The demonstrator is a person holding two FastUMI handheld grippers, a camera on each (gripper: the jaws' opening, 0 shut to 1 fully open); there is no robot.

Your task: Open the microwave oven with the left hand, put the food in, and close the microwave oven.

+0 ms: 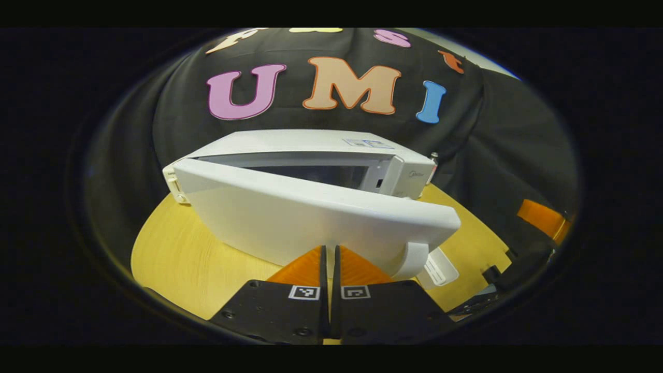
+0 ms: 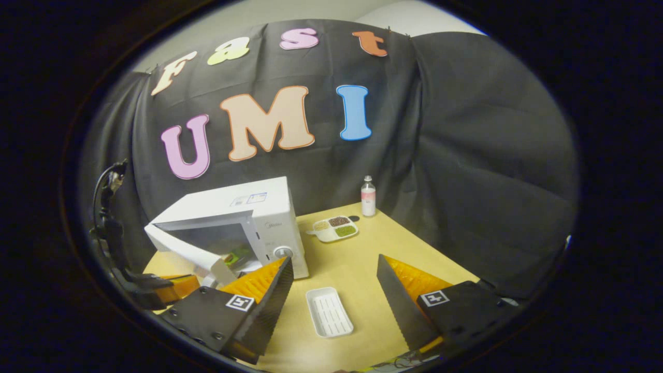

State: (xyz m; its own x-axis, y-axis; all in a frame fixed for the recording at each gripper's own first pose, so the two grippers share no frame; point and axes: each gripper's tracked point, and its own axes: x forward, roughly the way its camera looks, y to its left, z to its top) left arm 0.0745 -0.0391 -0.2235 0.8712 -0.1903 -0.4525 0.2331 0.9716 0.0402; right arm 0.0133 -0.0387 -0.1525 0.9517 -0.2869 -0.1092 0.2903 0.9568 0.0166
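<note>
The white microwave (image 1: 311, 147) stands on the wooden table with its door (image 1: 290, 212) partly swung out, hinged at the left. My left gripper (image 1: 330, 256) is shut with nothing between its fingers, and its tips rest at the door's outer face, left of the curved handle (image 1: 414, 259). In the right gripper view the microwave (image 2: 259, 207) is at the left, and something green (image 2: 235, 255) shows inside the cavity behind the door (image 2: 181, 248). My right gripper (image 2: 334, 274) hangs open and empty over the table. The left gripper (image 2: 155, 290) shows low at the left.
A white empty tray (image 2: 329, 311) lies on the table between my right fingers, and it shows as a tray (image 1: 437, 267) by the door handle too. A divided plate (image 2: 334, 228) with several foods and a small bottle (image 2: 368, 196) stand behind the microwave's right side. Black cloth walls surround the table (image 2: 362, 259).
</note>
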